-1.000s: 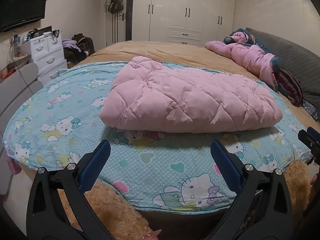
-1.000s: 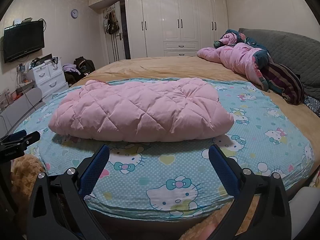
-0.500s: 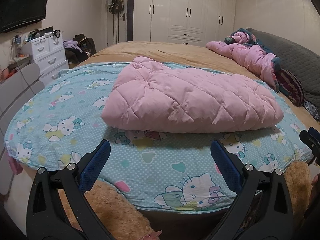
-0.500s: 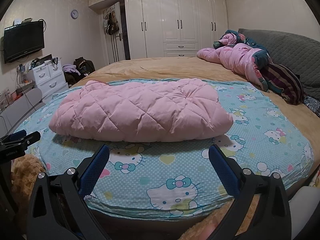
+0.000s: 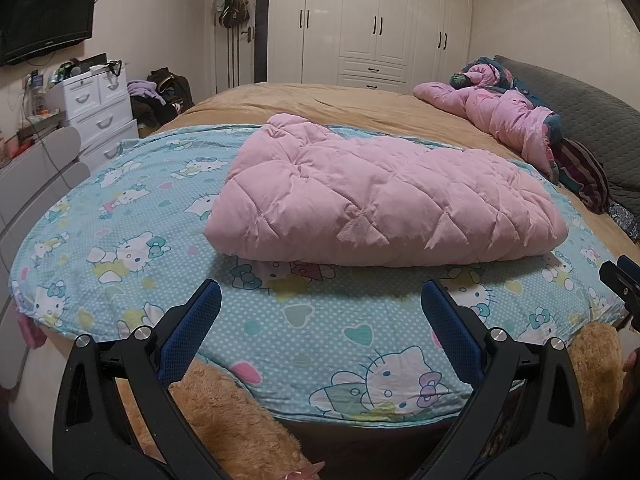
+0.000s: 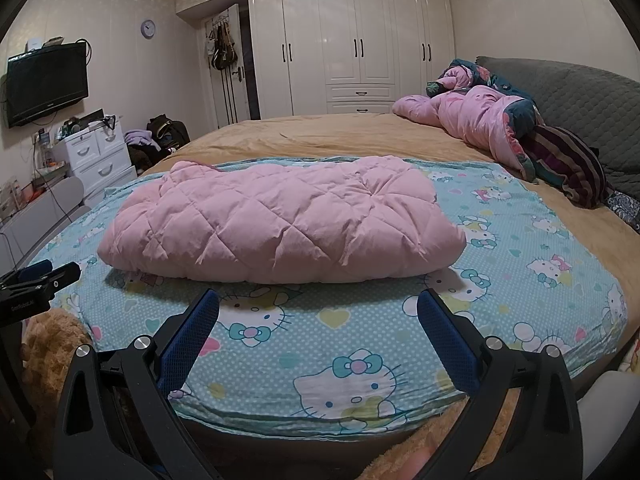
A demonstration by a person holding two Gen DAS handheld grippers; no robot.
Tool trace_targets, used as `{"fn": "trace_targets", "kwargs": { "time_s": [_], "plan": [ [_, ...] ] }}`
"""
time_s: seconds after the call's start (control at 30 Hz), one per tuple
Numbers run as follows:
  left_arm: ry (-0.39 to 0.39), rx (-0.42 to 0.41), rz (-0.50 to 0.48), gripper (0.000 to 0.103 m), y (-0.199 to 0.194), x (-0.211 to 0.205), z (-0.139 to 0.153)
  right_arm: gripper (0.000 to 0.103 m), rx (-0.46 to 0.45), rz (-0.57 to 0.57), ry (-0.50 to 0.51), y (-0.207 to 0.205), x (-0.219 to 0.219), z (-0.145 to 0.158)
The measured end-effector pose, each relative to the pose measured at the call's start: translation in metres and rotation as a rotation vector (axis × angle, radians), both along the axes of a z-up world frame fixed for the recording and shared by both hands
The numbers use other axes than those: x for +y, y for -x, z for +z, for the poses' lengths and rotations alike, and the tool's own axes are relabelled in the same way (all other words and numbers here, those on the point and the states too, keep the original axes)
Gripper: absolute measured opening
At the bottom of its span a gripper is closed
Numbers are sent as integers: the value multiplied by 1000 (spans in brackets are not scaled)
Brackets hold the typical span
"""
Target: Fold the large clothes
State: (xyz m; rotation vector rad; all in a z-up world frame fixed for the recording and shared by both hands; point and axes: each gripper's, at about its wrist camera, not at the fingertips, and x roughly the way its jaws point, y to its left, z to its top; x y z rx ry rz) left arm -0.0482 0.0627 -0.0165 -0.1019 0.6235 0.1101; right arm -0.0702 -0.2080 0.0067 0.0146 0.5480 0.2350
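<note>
One folded pink quilted coat (image 5: 380, 204) sat mid-frame on the Hello Kitty sheet (image 5: 120, 240), two grippers, left gripper (image 5: 320, 312) and right gripper (image 6: 318, 310), were both wide open and empty, with maybe another pink jacket (image 6: 472, 124) upper right by the white wardrobe (image 6: 352, 40).

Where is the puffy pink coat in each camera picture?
Left wrist view: the folded pink coat lies in the middle, a bit right, on the cartoon cat sheet, beyond the open left gripper.
Right wrist view: the same coat lies in the middle, a bit left, beyond the open right gripper.
Shared landmark: the white wardrobe behind the bed.
</note>
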Motion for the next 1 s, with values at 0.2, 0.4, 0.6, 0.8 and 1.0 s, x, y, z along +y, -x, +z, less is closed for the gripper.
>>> {"fn": "trace_targets", "kwargs": {
  "time_s": [0.2,0.4,0.6,0.8,1.0],
  "plan": [
    [-3,1,2,94,0,0,0,99,4,3,-4,0,-1,0],
    [-3,1,2,94,0,0,0,99,6,2,-4,1,-1,0],
    [-3,2,3,94,0,0,-1,99,5,1,-3,0,-1,0],
    [-8,0,3,94,0,0,-1,99,4,2,-1,0,-2,0],
    [-12,3,7,94,1,0,-1,99,7,1,-4,1,-2,0]
  ]
}}
